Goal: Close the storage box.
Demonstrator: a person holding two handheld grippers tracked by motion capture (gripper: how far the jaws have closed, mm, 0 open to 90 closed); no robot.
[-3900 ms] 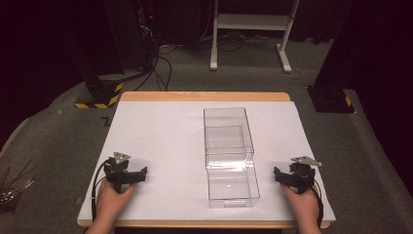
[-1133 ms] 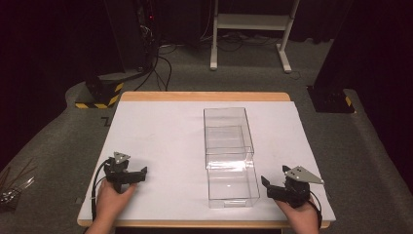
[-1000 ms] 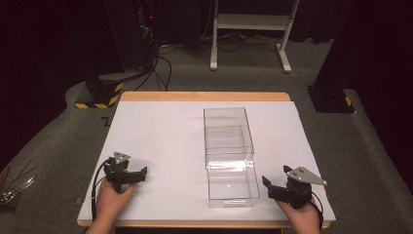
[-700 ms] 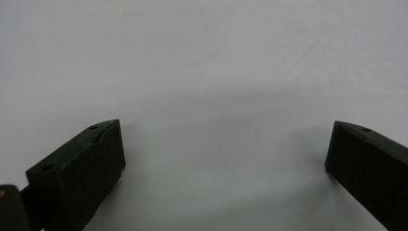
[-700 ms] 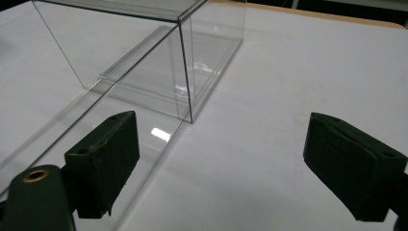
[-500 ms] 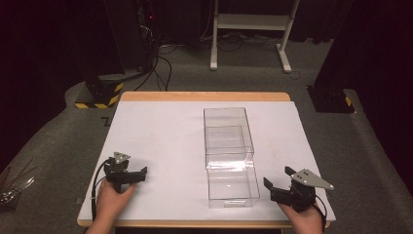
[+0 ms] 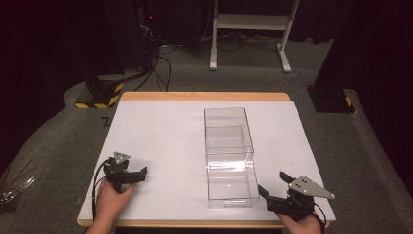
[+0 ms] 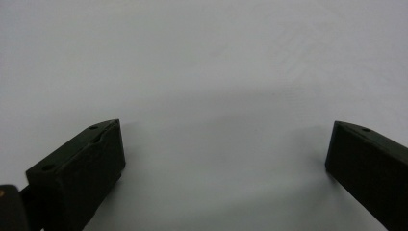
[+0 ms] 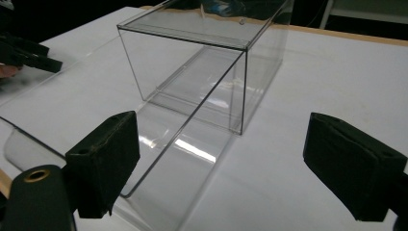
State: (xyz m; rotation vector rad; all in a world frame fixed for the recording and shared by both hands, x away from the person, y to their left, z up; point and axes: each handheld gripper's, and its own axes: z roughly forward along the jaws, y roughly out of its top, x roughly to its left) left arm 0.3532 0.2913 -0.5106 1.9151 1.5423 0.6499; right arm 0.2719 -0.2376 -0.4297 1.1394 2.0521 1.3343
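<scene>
A clear plastic box [image 7: 227, 130] stands right of the table's middle, and its clear drawer [image 7: 232, 183] is pulled out toward the front edge. My right gripper [image 7: 271, 182] sits at the front right corner, open, angled toward the drawer's right side with a small gap between them. In the right gripper view the box [image 9: 202, 67] and the drawer [image 9: 168, 159] lie ahead between my wide-apart jaws, right gripper [image 9: 219, 159]. My left gripper [image 7: 141, 174] rests at the front left, open, over bare white table [image 8: 207, 72], left gripper [image 8: 226, 149].
The white table [image 7: 160, 131] has a wooden rim along its far edge. Grey carpet surrounds it, with a white stand [image 7: 248, 29] and cables behind. The other hand's gripper [image 9: 26, 53] shows at the far left of the right gripper view.
My right gripper has drawn back toward the front edge, lifted a little and turned toward the box. The left gripper and the box have stayed put.
</scene>
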